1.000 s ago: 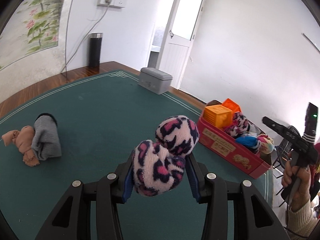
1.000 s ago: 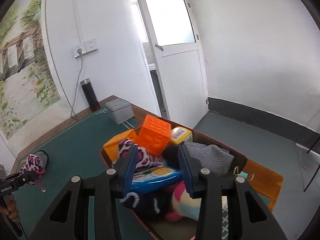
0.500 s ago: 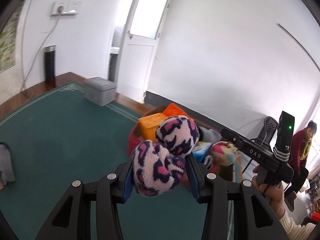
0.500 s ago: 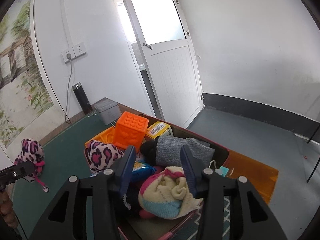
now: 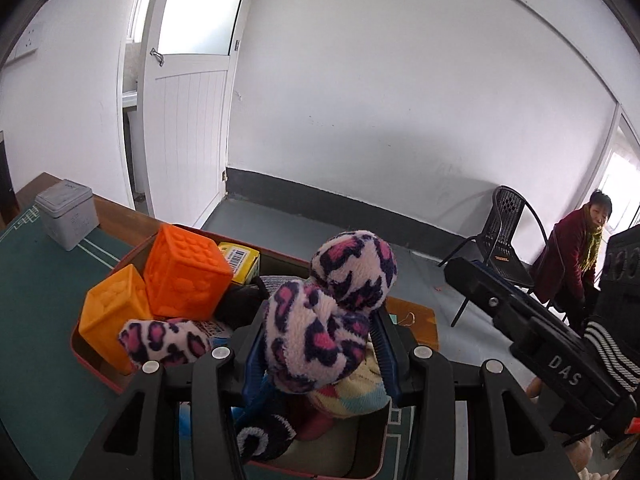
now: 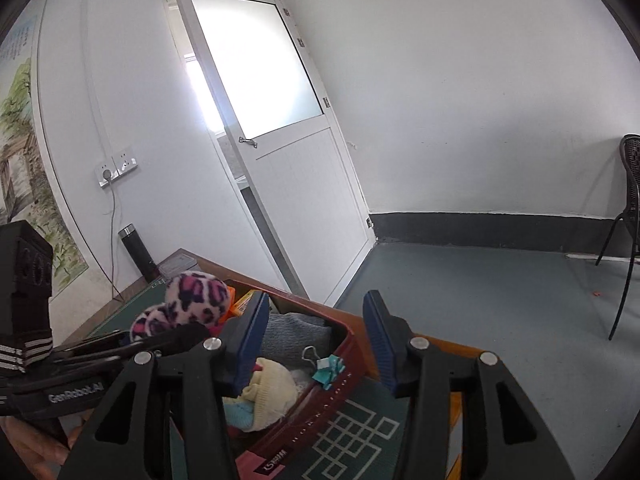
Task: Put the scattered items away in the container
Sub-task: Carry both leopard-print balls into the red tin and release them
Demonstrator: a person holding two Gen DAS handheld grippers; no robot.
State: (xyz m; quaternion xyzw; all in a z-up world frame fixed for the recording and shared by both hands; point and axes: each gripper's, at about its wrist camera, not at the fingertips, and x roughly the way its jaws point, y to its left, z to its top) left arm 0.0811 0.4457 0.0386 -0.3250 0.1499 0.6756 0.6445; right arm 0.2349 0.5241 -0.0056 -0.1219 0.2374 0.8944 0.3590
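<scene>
Left hand-held gripper [image 5: 320,344] is pinching a fuzzy rolled sock [image 5: 324,312], pink and white with dark leopard spots, its blue pads pressing into the plush from both sides while it is hovering over the red container [image 5: 86,356]. In that left wrist view the shallow, dark-red container is sitting on the green felt-covered bench [image 5: 36,320] and holding two rubbery orange cubes [image 5: 182,272] with raised studs, a yellow box [image 5: 240,258], a second leopard sock [image 5: 164,340] and a pastel knitted bundle [image 5: 356,392]. A grey tin [image 5: 66,214] is standing further back on the bench. From the right wrist view, the right hand-held gripper [image 6: 314,344] is standing partly open with nothing between its ribbed blue pads, poised above the container's near rim [image 6: 340,380]. Below it are lying the cream knitted bundle [image 6: 268,392], a grey ribbed sock [image 6: 294,334] and a teal binder clip [image 6: 328,370]. The held leopard sock [image 6: 192,300] is showing at left.
</scene>
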